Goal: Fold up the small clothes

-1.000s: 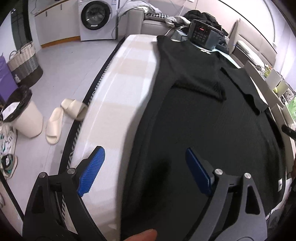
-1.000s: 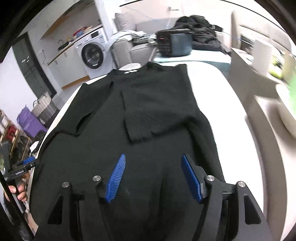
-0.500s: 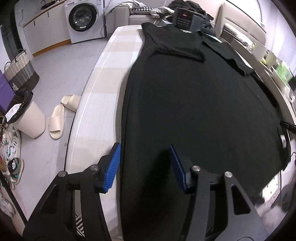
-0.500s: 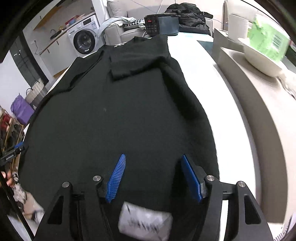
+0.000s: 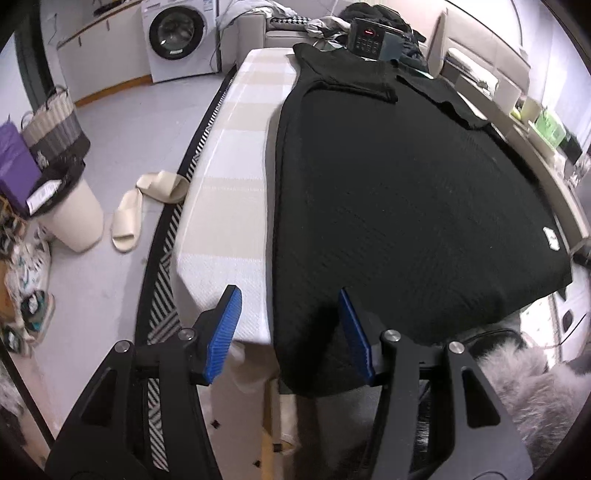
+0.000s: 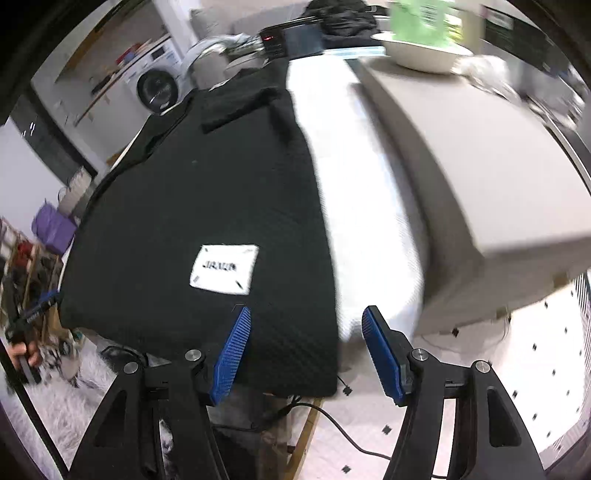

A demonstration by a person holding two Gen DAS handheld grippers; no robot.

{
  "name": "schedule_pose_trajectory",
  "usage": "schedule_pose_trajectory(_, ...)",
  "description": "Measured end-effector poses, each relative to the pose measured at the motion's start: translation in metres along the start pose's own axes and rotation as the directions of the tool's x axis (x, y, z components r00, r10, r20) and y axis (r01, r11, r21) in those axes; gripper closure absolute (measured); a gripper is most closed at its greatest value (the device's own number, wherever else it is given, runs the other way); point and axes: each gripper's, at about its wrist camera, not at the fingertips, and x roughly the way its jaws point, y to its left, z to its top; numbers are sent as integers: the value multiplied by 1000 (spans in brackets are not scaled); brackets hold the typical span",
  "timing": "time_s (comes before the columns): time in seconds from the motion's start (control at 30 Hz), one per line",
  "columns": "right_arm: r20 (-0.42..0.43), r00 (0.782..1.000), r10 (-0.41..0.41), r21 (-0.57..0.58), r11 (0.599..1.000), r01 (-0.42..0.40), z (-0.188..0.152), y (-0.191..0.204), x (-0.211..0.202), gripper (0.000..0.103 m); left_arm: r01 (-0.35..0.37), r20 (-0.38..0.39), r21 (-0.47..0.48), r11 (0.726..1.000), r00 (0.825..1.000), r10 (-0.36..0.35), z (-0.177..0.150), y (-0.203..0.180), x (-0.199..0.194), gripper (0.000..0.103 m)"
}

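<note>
A black knit garment (image 5: 399, 192) lies flat along the white checked table (image 5: 236, 155), its sleeves folded in at the far end and its hem hanging over the near edge. A white label (image 6: 224, 269) sits near the hem. My left gripper (image 5: 291, 332) is open at the hem's left corner, its jaws either side of the garment's left edge. My right gripper (image 6: 306, 350) is open at the hem's right corner (image 6: 317, 362), jaws either side of the right edge. Neither holds the cloth.
A black device (image 5: 369, 33) and a dark clothes pile stand at the table's far end. A grey counter (image 6: 480, 155) with a bowl (image 6: 421, 55) runs along the right. Slippers (image 5: 147, 199), a bin (image 5: 70, 214) and a washing machine (image 5: 177, 33) are on the left floor.
Both grippers have pulled back along the garment from its middle to the near hem, one at each corner. The left jaws narrowed somewhat. The garment has not moved.
</note>
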Motion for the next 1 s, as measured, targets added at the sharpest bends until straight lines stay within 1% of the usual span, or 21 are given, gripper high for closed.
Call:
schedule_pose_trajectory(0.1, -13, 999, 48, 74, 996, -47, -9, -17, 10, 38, 2, -3, -28, 1000, 1000, -2, -5, 1, -1, 52)
schedule_pose_trajectory(0.17, -24, 996, 85, 118, 990, -82, -10, -24, 23, 39, 8, 4, -33, 999, 1000, -8, -7, 0, -2, 52)
schedule_pose_trajectory(0.23, -13, 993, 121, 134, 984, -118, -13, -27, 25, 46, 6, 6, -36, 999, 1000, -6, -9, 0, -4, 52)
schedule_pose_trajectory(0.27, -11, 986, 164, 140, 977, -161, -16, -29, 23, 58, 6, 8, -39, 999, 1000, -6, -9, -1, -5, 52)
schedule_pose_trajectory(0.3, -12, 978, 207, 144, 968, -203, -17, -30, 22, 68, 6, 8, -41, 999, 1000, -5, -10, -1, -6, 52)
schedule_pose_trajectory(0.33, -13, 971, 237, 142, 962, -233, -16, -30, 21, 68, 6, 8, -43, 999, 1000, -6, -9, 0, -5, 52)
schedule_pose_trajectory(0.4, -3, 965, 264, 116, 958, -262, -17, -28, 16, 68, 11, 9, -49, 999, 1000, -11, -10, 0, -5, 52)
schedule_pose_trajectory(0.47, 13, 948, 317, 116, 941, -317, -17, -30, 14, 66, 16, 4, -51, 999, 1000, -16, -10, 0, -4, 52)
schedule_pose_trajectory(0.57, 14, 948, 318, 111, 942, -317, -16, -32, 14, 65, 17, 0, -47, 999, 1000, -17, -10, -2, -4, 51)
schedule_pose_trajectory(0.63, 12, 963, 269, 77, 960, -269, -17, -27, 12, 68, 18, -4, -44, 999, 1000, -18, -9, -2, -4, 51)
schedule_pose_trajectory(0.67, 13, 971, 238, 60, 969, -239, -7, -18, 19, 80, 19, -6, -46, 999, 1000, -19, -10, -2, -4, 51)
schedule_pose_trajectory(0.7, 20, 977, 214, 46, 976, -215, -6, -16, 19, 95, 23, -10, -47, 999, 1000, -23, -9, -1, -4, 51)
schedule_pose_trajectory(0.73, 29, 977, 210, 46, 976, -212, -5, -15, 18, 96, 28, -14, -49, 998, 1000, -28, -9, -1, -5, 51)
schedule_pose_trajectory(0.8, 69, 970, 233, 44, 971, -236, -2, -13, 13, 96, 50, -15, -67, 997, 999, -51, -11, 3, -7, 51)
schedule_pose_trajectory(0.87, 141, 950, 280, 31, 957, -287, 4, -11, -1, 96, 80, -25, -101, 992, 996, -83, -14, 8, -10, 51)
schedule_pose_trajectory(0.9, 172, 936, 307, 19, 949, -315, 7, -9, -6, 96, 101, -30, -118, 988, 994, -105, -16, 11, -11, 51)
schedule_pose_trajectory(1.0, 188, 927, 323, -6, 945, -328, 11, 0, -12, 96, 151, -59, -165, 975, 985, -163, -22, 17, -8, 51)
